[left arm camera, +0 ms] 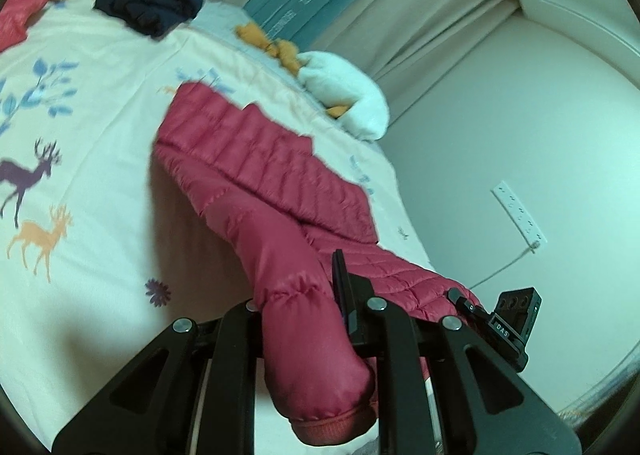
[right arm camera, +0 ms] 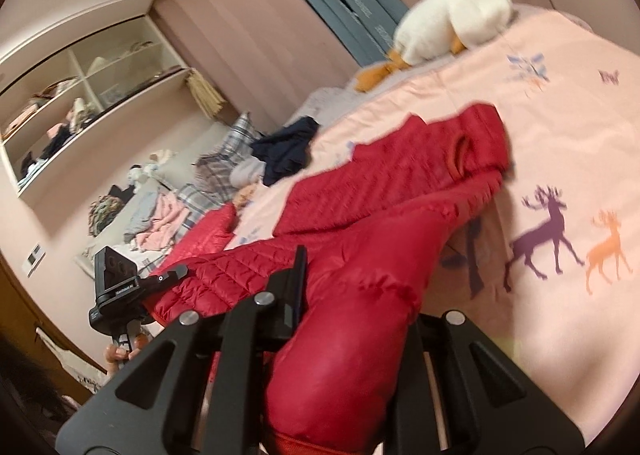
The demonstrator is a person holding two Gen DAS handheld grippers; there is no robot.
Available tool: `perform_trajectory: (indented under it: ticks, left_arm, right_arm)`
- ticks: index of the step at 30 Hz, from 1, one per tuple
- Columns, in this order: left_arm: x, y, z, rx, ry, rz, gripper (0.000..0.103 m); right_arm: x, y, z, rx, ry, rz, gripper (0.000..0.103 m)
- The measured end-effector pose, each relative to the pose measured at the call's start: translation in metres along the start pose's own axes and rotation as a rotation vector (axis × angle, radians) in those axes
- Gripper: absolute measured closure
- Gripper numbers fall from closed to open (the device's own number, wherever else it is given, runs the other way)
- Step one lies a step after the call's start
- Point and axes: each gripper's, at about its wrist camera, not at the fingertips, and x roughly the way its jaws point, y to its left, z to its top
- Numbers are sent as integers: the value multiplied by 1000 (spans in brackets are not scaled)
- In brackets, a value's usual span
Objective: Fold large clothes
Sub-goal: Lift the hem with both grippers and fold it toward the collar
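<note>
A red quilted down jacket (left arm camera: pixel 256 159) lies on a bed with a cream cover printed with deer (left arm camera: pixel 80 135). My left gripper (left arm camera: pixel 316 319) is shut on one red sleeve near its cuff (left arm camera: pixel 328 407), lifted off the cover. My right gripper (right arm camera: pixel 352 315) is shut on the other sleeve (right arm camera: pixel 340 355), which drapes over and hides its right finger. The jacket body (right arm camera: pixel 400 175) stretches away across the bed. Each wrist view shows the other gripper: the right one (left arm camera: pixel 508 319) at the right, the left one (right arm camera: pixel 120 283) at the left.
A dark navy garment (left arm camera: pixel 152 3) lies further up the bed. A white plush goose (right arm camera: pixel 452 23) sits at the bed's edge by the curtains. A second red garment (left arm camera: pixel 20 11) lies at the far end. A sofa with clothes (right arm camera: pixel 152 215) and shelves (right arm camera: pixel 80 95) stand beyond.
</note>
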Motion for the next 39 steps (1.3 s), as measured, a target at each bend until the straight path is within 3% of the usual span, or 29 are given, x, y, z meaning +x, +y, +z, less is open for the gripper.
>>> perform_trajectory:
  ticks: [9,22,29,39]
  left_arm:
    - [-30,-33,14,116,-81,-108,86]
    - [-77,-66,24,209,-184,-263,86]
    - [-85,-69,23,218,-198,-300,86]
    - [-69,-52,24,161,-164,-260,86]
  right_arm:
    - [-36,25,14,-89,-73,107,88]
    - [-95,51,31,-135,-224,313,88]
    - [-99,54,33,-145,-236,323,87]
    - [-82,37,29,-79,-214,251,86]
